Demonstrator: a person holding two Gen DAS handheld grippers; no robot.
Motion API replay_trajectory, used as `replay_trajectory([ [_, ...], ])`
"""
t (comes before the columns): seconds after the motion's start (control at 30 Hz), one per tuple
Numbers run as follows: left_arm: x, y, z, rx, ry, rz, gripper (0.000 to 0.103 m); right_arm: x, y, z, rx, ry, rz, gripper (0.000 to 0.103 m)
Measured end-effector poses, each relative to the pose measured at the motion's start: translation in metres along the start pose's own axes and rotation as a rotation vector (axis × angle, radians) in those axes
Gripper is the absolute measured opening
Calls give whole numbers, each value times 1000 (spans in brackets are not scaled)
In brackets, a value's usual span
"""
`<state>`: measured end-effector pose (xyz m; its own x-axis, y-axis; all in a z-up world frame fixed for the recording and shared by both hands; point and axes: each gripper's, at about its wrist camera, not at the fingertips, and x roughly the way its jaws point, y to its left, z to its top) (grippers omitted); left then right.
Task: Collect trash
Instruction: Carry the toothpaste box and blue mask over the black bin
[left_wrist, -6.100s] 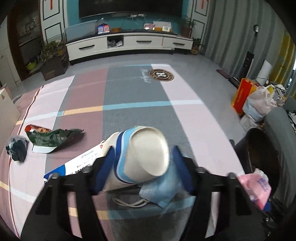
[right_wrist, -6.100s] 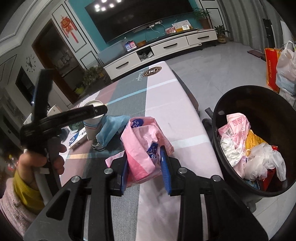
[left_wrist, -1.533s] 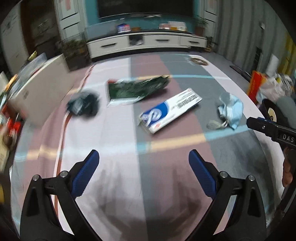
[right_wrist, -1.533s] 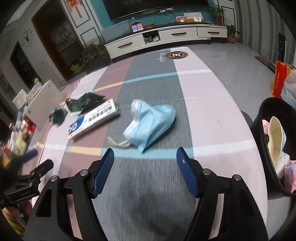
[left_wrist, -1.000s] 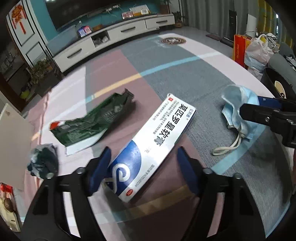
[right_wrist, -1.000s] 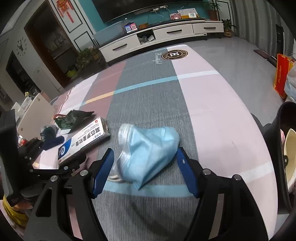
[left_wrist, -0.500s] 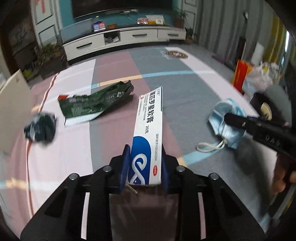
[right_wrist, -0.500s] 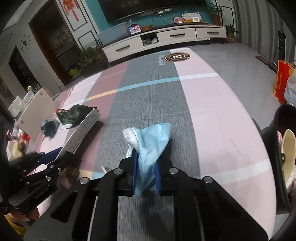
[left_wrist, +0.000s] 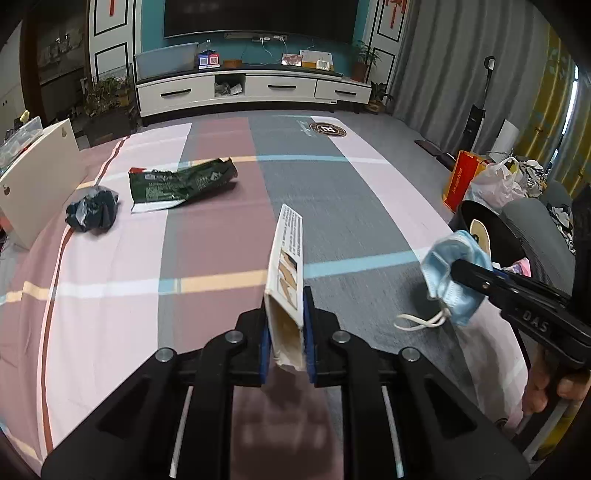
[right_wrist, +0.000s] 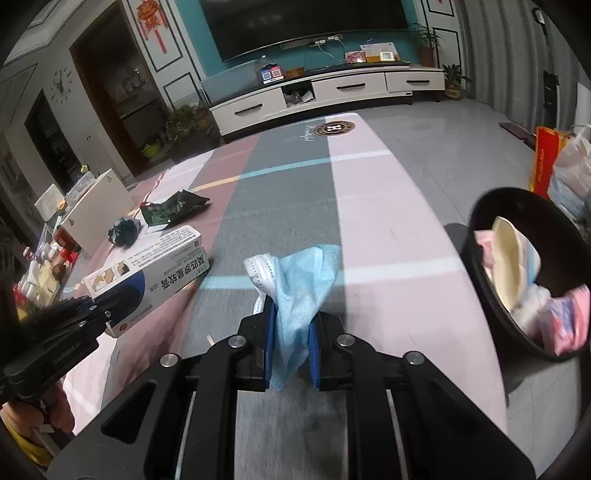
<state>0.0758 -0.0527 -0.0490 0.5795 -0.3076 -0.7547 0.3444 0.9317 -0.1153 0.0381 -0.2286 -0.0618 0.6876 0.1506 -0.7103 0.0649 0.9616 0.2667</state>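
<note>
Left gripper (left_wrist: 287, 332) jaws were closing, pads clamped on the white-and-blue carton (left_wrist: 288, 258), held on edge and clear of the striped cloth (left_wrist: 110, 280). Right gripper (right_wrist: 291, 332) was nearly closed, pinching the blue face mask (right_wrist: 299, 280), ear loops dangling. Black trash bin (right_wrist: 491, 288) sat just off the table's right edge, holding wrappers and a cup. Green wrapper (left_wrist: 181, 181) and dark crumpled wad (left_wrist: 92, 212) lay far-left on the cloth.
</note>
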Motion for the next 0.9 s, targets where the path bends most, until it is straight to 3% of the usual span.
replay_trajectory([
  [0.6, -67, -62, 11, 66, -93, -13, 16, -72, -24, -4, 26, -132, -31, 16],
  [0.9, -79, -102, 23, 131, -120, -65, 16, -102, -52, -5, 62, -205, -81, 16],
])
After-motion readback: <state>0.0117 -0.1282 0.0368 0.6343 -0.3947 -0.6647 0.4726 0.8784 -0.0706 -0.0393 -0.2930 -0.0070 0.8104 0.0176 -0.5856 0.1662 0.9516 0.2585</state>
